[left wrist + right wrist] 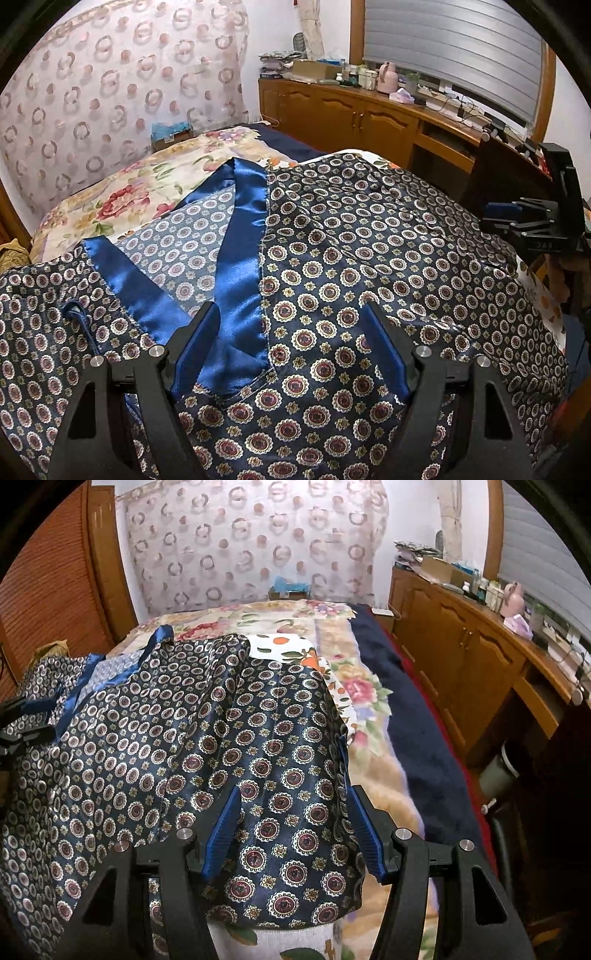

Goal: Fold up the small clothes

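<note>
Left gripper (288,347) wide open over the blue collar (240,258), right gripper (291,830) half open astride the robe (184,738) edge at 4 o'clock, neither pinching cloth yet. Looks like the set-up for a first fold on the bed (369,768): calls for dropping both, closing on the near hem, then carrying it toward 12 o'clock. Collar V plain only in left view; bare bed edge and cabinet (461,646) at 2 o'clock only in right.
</note>
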The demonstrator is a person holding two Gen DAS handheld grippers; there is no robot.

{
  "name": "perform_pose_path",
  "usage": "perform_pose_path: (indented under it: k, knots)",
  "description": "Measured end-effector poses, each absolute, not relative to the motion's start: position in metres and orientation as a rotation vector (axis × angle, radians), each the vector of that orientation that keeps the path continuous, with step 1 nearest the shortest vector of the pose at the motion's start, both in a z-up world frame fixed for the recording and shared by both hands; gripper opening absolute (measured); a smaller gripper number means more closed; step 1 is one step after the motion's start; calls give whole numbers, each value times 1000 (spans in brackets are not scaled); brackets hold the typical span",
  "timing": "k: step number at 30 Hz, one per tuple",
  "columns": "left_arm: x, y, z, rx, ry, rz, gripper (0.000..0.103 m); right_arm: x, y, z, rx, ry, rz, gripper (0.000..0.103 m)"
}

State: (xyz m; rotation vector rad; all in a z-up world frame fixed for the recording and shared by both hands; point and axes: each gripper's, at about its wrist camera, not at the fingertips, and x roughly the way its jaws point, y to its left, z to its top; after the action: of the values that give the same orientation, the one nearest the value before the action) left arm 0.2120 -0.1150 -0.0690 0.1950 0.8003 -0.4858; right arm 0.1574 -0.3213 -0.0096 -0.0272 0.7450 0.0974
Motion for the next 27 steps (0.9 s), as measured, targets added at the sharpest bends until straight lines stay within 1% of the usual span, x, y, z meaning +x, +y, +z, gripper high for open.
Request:
perform_pose_path:
  k: [6, 8, 9, 10, 11, 13, 14, 15, 18, 21, 24, 25, 26, 27]
  knots:
    - [214, -123, -68, 220, 791, -507, 79, 160, -327, -15, 1, 761, 89, 61]
    - [216, -126, -61, 250, 764, -517, 79, 157, -330, -7, -34, 758, 74, 61]
    - [222, -121, -54, 171, 777, -493, 79, 152, -336, -1, 4, 732, 82, 61]
    - [224, -118, -49, 115, 783, -514, 79, 147, -353, 5, 170, 721, 118, 61]
    - [226, -119, -43, 100, 766, -592, 79, 144, -363, 9, 279, 721, 150, 61]
    - [231, -123, -42, 138, 770, -553, 79, 135, -355, 24, 90, 658, 64, 61]
    - [233, -125, -43, 161, 778, -551, 79, 139, -351, 23, 3, 684, 18, 61]
    - [234, -127, -46, 198, 782, -580, 79, 143, -353, 20, -14, 715, 16, 61]
    - [238, -126, -55, 236, 779, -546, 79, 149, -360, 10, -19, 750, 12, 61]
    - [245, -120, -60, 176, 798, -558, 79, 155, -362, 0, 37, 779, 50, 61]
    - [245, -119, -62, 160, 802, -561, 79, 159, -361, -8, 33, 804, 70, 61]
    - [245, -119, -62, 158, 803, -562, 79, 161, -359, -9, 32, 813, 77, 60]
    - [245, -120, -62, 156, 806, -561, 79, 162, -357, -11, 27, 822, 78, 54]
    - [244, -120, -62, 156, 810, -561, 79, 163, -357, -12, 27, 831, 84, 51]
